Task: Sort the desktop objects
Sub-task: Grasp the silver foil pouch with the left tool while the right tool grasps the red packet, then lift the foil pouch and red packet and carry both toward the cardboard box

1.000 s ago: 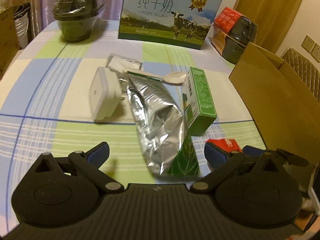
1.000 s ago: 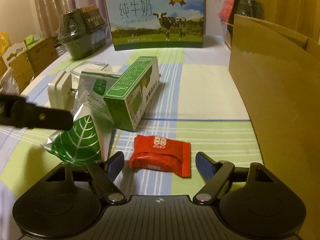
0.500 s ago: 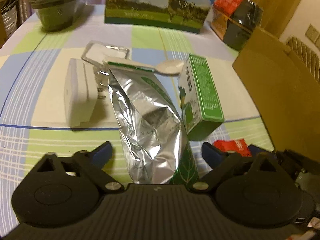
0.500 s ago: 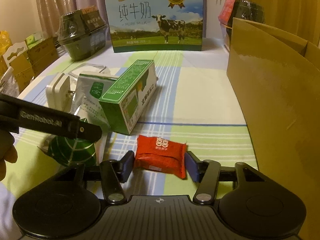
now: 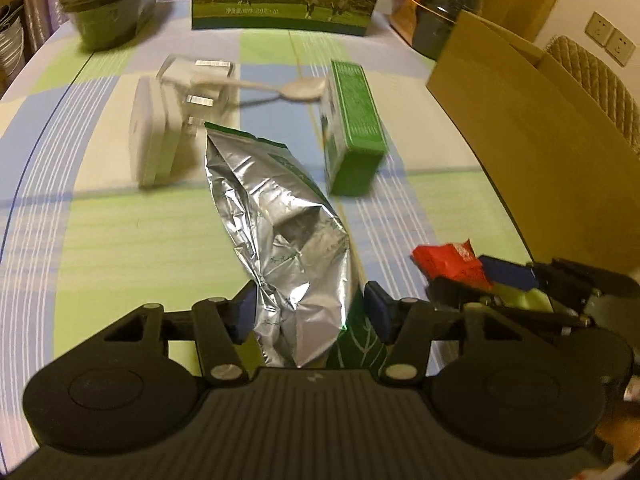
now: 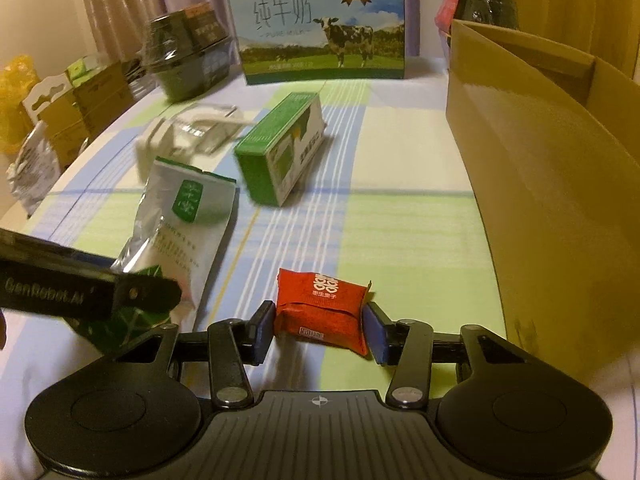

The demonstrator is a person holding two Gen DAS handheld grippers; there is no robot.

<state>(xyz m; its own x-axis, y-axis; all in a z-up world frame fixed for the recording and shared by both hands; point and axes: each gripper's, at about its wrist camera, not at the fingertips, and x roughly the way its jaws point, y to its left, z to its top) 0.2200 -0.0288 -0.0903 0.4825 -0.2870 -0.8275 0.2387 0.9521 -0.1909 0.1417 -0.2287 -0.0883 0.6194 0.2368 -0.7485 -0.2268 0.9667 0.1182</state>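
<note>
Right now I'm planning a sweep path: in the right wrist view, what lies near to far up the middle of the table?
Red packet in the right tongs → green carton → milk box at the far edge.

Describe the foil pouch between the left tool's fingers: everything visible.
The foil pouch is a crinkled bag, bare silver on one face and, in the right wrist view, white with a green label and small print on the other. Its bottom end carries a green leaf pattern. It looks partly filled and creased. It stretches away from the left tool, whose blue-padded fingers close on its lower end. Its top edge points toward the white charger. Whether it rests on the tablecloth cannot be told.
</note>
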